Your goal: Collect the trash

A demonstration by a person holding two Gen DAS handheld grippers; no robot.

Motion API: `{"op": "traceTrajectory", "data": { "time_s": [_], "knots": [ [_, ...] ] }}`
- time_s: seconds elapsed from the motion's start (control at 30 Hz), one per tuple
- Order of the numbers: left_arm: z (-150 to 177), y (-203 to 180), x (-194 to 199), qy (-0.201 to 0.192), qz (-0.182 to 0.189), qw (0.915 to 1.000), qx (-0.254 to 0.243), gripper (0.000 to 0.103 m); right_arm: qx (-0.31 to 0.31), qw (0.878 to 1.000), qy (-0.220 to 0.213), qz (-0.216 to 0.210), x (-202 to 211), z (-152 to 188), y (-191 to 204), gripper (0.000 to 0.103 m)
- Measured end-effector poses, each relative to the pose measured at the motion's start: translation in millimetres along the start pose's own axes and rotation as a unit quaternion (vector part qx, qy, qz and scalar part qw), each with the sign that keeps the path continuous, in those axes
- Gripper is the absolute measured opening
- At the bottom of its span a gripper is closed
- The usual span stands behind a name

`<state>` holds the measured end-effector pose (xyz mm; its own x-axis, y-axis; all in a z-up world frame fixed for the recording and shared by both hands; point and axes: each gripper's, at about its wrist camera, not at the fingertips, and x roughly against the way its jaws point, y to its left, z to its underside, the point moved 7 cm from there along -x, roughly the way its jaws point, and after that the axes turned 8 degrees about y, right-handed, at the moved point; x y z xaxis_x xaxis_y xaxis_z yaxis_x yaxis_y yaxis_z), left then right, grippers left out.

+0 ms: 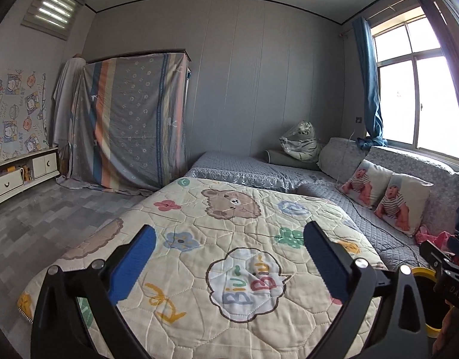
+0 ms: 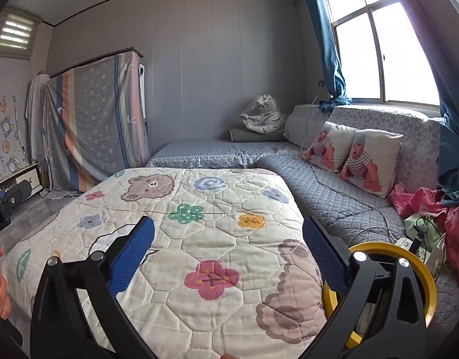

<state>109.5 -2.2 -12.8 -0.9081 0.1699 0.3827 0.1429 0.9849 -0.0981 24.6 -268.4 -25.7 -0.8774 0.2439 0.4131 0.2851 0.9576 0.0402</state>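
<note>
A: Bedroom, grey panel walls, bed under a cartoon quilt [image 2: 199, 239] with bears and flowers. Quilt is my landmark. Both tools hover over its near end

B: Tong state?

A: left gripper [image 1: 229, 264] spread wide, nothing between the blue pads. right gripper [image 2: 228, 258] same, wide and empty. 2 tools, 0 loads

B: Where's the trash?

A: No obvious loose trash on the quilt itself. Just right of the quilt's near corner sits a yellow-rimmed bin [image 2: 421, 266], rim partly behind the right tool's finger. Can't see into it. Further right of the quilt, on the grey quilted sofa cover [image 2: 334, 185], a clutter pile [image 2: 424, 236]: white cable, what looks like a power strip, greenish bag or cloth, pink fabric [image 2: 433, 206]. Can't tell which of that counts as trash

B: Handling guess?

A: If it's the bag or wrapper stuff: light, soft, crushes flat, may slip off smooth pads. Pinch a bunched fold, not a flat face. Cable tangled through the pile could snag, so lift slowly. Bin rim looks stiff and thin, a good edge to clamp if it has to move; likely light

B: Risk?

A: Dragging the cable or strip along with a grab. Baby-print cushions [image 2: 370, 161] are well clear
</note>
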Motion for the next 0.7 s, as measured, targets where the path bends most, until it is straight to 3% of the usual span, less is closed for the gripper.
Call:
{"op": "traceTrajectory", "data": {
  "time_s": [0.1, 0.27, 0.7],
  "knots": [
    [2, -2, 6, -0.003, 0.006, 1.0, 0.002, 0.095, 0.006, 0.999, -0.032, 0.031, 11, -1, -5, 0.095],
    [4, -10, 20, -0.021, -0.003, 0.9998, -0.001, 0.095, 0.019, 0.997, -0.065, 0.044, 25, 1, -3, 0.095],
    [0, -25, 30, -0.038, -0.02, 0.9988, -0.024, 0.095, 0.026, 0.998, -0.052, 0.028, 21, 10, 5, 0.095]
  ]
}}
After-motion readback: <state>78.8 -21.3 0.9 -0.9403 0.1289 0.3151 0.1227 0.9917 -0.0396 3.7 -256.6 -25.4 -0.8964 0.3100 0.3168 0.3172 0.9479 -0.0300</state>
